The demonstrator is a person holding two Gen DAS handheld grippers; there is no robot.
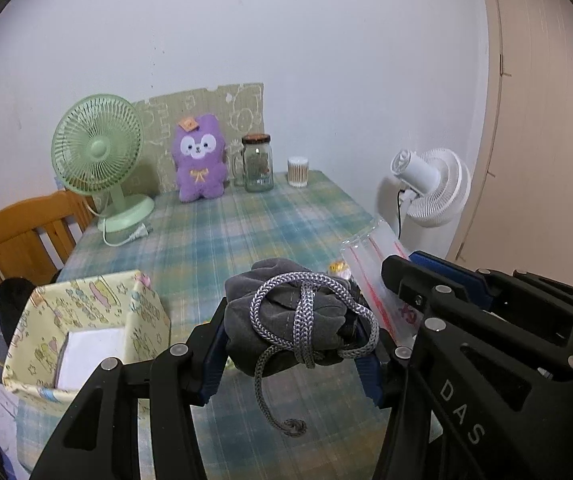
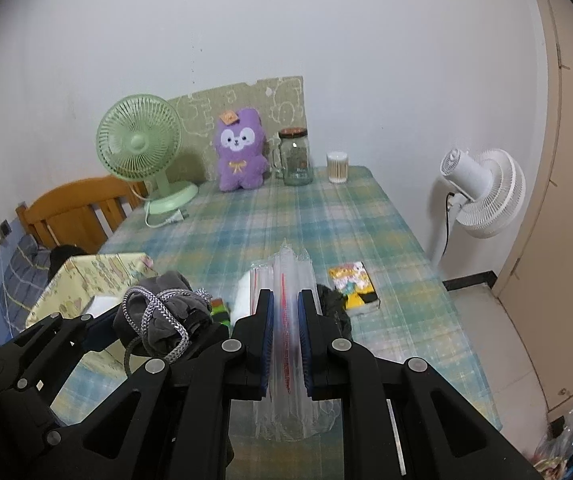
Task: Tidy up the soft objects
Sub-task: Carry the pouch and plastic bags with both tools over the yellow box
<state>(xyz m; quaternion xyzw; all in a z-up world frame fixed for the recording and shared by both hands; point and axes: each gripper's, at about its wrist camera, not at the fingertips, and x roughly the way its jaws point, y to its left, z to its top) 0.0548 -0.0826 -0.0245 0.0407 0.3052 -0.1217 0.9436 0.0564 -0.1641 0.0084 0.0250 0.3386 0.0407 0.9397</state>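
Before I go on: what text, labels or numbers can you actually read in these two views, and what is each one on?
"DAS": white letters on the black body of the right gripper, seen from the left wrist view.
Red print on the clear zip bag: too blurred to read.
Label on the glass jar: too small.
Colourful small box: cartoon print, no legible words.

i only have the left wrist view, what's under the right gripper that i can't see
Observer: A small colourful box lies on the tablecloth, right of the right gripper.
Operator: is the bag clamped properly
Observer: Yes, the jaws are shut on the clear bag, which stands edge-on between the pads.
Operator: anything near the left gripper i'm missing
Observer: A green striped item sits just behind the grey bundle held by the left gripper.
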